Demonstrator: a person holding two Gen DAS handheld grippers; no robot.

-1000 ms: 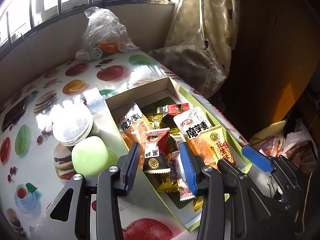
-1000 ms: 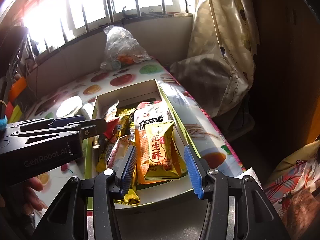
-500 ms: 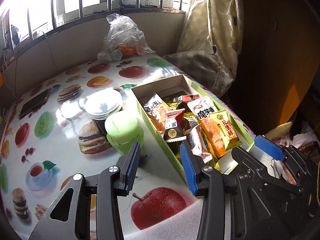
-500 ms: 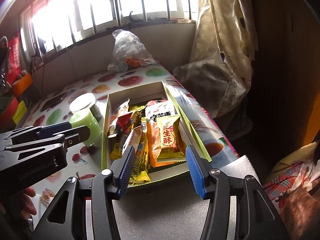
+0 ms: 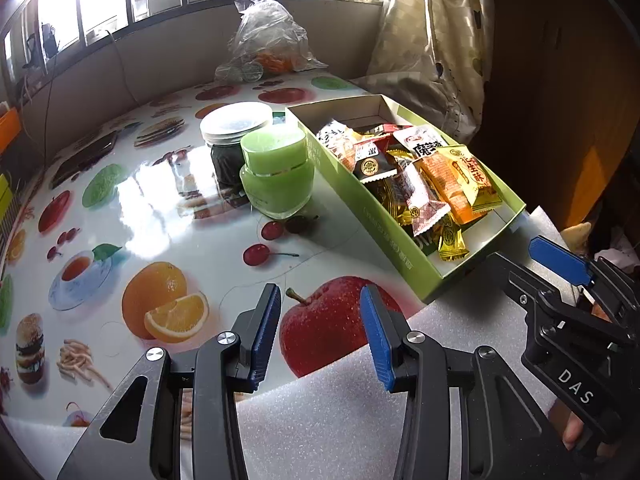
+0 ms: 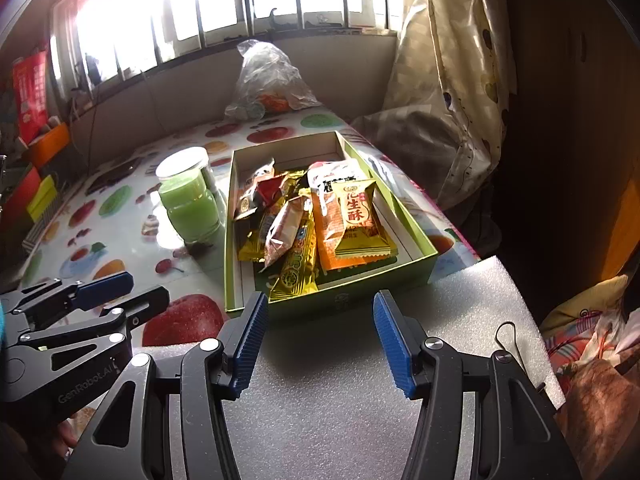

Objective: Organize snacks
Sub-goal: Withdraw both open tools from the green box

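A green open box (image 5: 404,254) (image 6: 384,276) lies on the fruit-print table, filled with several snack packets: a yellow peanut-crisp pack (image 6: 359,216) (image 5: 470,176), an orange pack (image 6: 330,228), gold-wrapped candies (image 6: 298,270) and a red-and-white pack (image 5: 424,204). My left gripper (image 5: 320,330) is open and empty, over the near table edge, short and left of the box. My right gripper (image 6: 318,340) is open and empty, just short of the box's near end. Each gripper shows in the other's view, the right one (image 5: 560,268) and the left one (image 6: 116,292).
A green jar (image 5: 278,174) (image 6: 192,204) and a white-lidded dark jar (image 5: 232,136) stand left of the box. A clear plastic bag (image 5: 268,40) sits at the table's far end. White foam sheet (image 6: 360,380) covers the near edge. A curtain (image 6: 452,80) hangs at right.
Both grippers have pulled back from over the box toward the near table edge, staying open and empty. The box and jars now sit farther ahead in both views.
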